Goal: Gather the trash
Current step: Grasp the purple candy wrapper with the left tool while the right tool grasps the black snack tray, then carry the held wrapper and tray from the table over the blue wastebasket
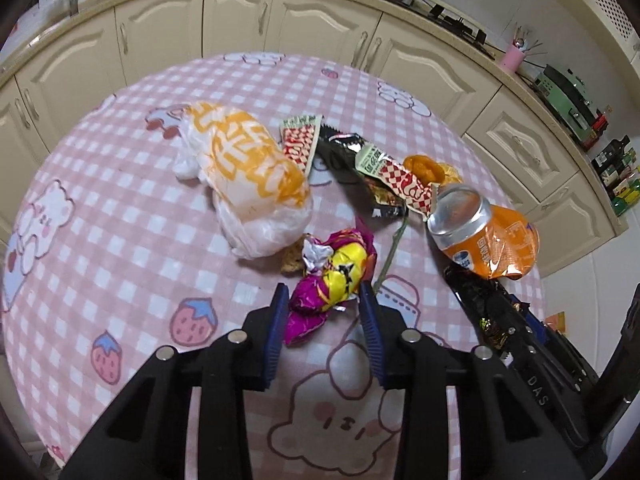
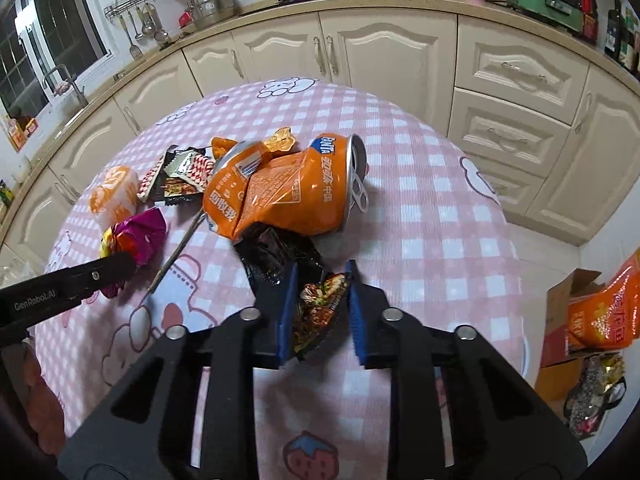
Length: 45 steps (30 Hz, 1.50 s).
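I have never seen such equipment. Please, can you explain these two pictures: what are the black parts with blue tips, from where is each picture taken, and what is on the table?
There is no robot here: a person holds a two-finger gripper in each hand, with a camera looking along its fingers. One picture comes from the left gripper, the other from the right gripper. The table wears a pink checked tablecloth strewn with trash: a crushed orange can, a white and orange plastic bag, snack wrappers and a thin stick. The left gripper is closed on a purple and yellow wrapper; the right is closed on a dark snack wrapper.
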### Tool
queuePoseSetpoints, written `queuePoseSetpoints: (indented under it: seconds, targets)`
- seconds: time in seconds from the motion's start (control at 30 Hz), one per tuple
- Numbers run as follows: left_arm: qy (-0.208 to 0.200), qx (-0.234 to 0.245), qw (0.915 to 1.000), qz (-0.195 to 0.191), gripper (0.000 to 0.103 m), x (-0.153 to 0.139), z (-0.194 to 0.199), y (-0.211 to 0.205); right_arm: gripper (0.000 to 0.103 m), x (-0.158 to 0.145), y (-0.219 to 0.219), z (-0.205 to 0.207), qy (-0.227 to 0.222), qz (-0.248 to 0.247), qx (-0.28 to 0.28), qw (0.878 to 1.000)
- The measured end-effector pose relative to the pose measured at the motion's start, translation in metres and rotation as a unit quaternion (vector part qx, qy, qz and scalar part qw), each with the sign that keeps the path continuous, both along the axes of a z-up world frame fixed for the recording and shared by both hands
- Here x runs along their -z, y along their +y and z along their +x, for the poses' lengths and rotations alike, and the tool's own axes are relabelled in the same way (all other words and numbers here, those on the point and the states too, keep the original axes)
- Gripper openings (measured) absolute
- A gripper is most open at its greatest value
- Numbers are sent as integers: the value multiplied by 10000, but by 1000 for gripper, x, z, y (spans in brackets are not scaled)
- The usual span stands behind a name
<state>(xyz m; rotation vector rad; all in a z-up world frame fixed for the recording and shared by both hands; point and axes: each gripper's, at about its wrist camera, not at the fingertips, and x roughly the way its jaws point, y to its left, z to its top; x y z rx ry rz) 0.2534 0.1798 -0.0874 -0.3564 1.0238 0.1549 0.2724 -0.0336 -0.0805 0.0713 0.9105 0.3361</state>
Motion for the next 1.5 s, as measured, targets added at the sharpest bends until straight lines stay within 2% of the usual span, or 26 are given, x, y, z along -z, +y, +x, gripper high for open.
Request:
queuePoseSetpoints:
  seconds: [0.37,0.67,0.87,1.07,1.37,1.5]
  targets:
    - [-172,11,9999,-12,34,-15,-37,-3,18,-7,-14,-29,171,381,-94,9991]
    - [-437,276,9987,37,34,-36,-69,-32,17,-29,-46,-64,-71,550,147,9984]
    - [-551,628,9965,25,34,-45,-76,-66,16,-35,-77,-79,-192,578,416,9973]
    - [-539,1190,9914,23,34,-48,-73,-117,16,-37,-122,-88,-255,669,889,9935]
    - [-393,2049,9780,53,34,-43,-62,-200,16,-26,-205,-100,-177,760,1806,9805]
    - [-299,2437,9693,158,34,-38,-54,-241,16,-15,-238,-105,-90,792,2158,9732]
